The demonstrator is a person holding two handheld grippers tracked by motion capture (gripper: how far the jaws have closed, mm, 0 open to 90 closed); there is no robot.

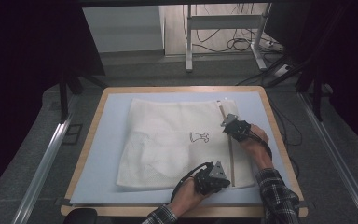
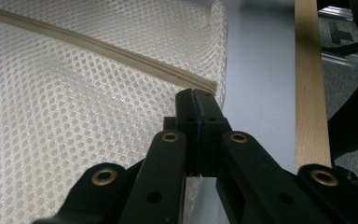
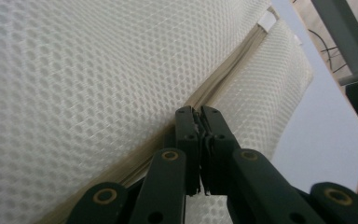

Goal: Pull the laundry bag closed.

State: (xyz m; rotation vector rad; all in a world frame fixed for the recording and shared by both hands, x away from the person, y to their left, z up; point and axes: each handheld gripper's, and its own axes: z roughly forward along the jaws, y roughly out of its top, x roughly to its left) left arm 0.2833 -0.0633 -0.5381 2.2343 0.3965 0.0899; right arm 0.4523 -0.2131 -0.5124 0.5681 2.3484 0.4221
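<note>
A white mesh laundry bag [image 1: 177, 142] is lying flat at the centre of the high view on the blue-grey desk [image 1: 102, 154]; its honeycomb weave is looking fine and creamy, a small dark printed figure [image 1: 199, 137] is sitting near its middle, and a beige zipper [image 1: 231, 161] is running along its right side; the left tool [image 2: 196, 100] is pinching the bag's corner at the zipper's end, jaws pressed together; the right tool [image 3: 199, 114] is clamping closed on the zipper line further up.
</note>
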